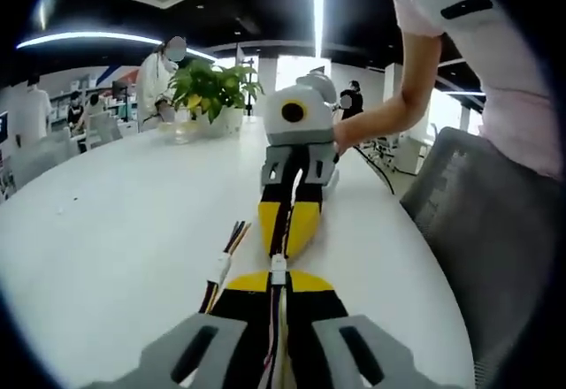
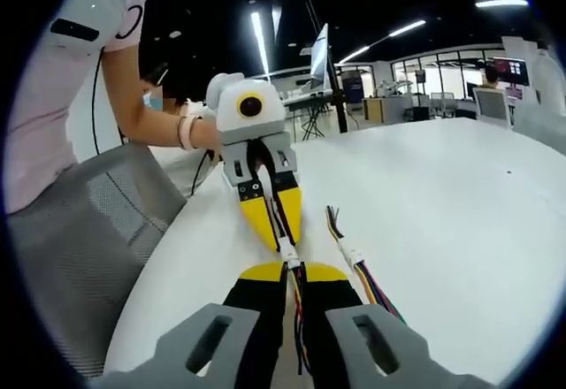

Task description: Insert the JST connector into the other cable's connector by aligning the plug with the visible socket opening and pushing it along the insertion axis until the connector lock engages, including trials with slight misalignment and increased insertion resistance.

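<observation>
My left gripper [image 1: 277, 283] and my right gripper [image 1: 287, 242] point tip to tip over the white table [image 1: 115, 221]. Each is shut on a thin cable running back between its yellow jaws. A small white JST connector [image 1: 279, 269] sits in the narrow gap between the two sets of tips; I cannot tell whether plug and socket are fully seated. The right gripper view shows the same meeting: my right gripper [image 2: 296, 276] is at the bottom, my left gripper [image 2: 281, 237] faces it, and the white connector [image 2: 287, 253] lies between them.
A spare multicoloured cable with a white connector [image 1: 219, 270] [image 2: 352, 255] lies loose on the table beside the grippers. A potted plant [image 1: 212, 90] stands at the far side. A grey mesh chair [image 1: 482, 221] [image 2: 80, 230] is at the table edge. People sit further back.
</observation>
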Demonstrator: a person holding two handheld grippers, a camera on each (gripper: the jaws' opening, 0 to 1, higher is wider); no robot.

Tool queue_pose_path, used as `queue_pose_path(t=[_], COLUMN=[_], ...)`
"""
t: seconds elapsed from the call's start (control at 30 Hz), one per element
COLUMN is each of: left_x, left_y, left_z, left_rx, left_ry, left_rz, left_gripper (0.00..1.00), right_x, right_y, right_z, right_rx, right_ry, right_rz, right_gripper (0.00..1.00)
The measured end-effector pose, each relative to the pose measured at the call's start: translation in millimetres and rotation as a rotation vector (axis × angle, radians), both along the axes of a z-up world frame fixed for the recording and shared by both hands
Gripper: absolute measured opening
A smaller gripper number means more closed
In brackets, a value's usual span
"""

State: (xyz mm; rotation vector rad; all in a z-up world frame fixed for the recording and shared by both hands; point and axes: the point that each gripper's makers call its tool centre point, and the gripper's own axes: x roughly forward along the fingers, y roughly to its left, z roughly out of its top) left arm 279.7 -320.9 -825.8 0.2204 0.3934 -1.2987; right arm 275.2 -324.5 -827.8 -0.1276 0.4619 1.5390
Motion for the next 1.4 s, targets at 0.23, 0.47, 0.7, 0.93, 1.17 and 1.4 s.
queue_pose_path(t=[0.23, 0.47, 0.7, 0.93, 1.17, 1.4], left_x=[13.3, 16.4, 5.1, 6.7, 12.4, 9.1], left_y=[-5.7, -5.4, 6.7, 1.5, 9.2, 16.0], left_z=[-4.5, -17.1, -17.1, -13.7, -12.9, 1.0], left_rx=[0.017, 0.089, 0.108, 0.131, 0.146, 0.141], left_ry=[-0.044, -0.059, -0.038, -0.076, -0.095, -0.093], left_rz=[-0.017, -0.066, -0.060, -0.074, -0.053, 0.003], left_gripper=[0.00, 0.00, 0.00, 0.00, 0.06, 0.09], right_x=[7.9, 3.1, 16.2, 11.5, 8.6, 11.9], right_y=[7.6, 10.0, -6.0, -8.4, -7.3, -11.6], right_z=[9.2, -5.7, -4.0, -6.3, -6.4, 5.9], right_rx=[0.070, 0.001, 0.003, -0.011, -0.024, -0.010], right_ry=[-0.022, -0.058, -0.056, -0.056, -0.056, -0.055], right_rz=[-0.033, -0.012, -0.082, -0.078, -0.085, -0.141], right_gripper=[0.00, 0.00, 0.01, 0.02, 0.06, 0.09])
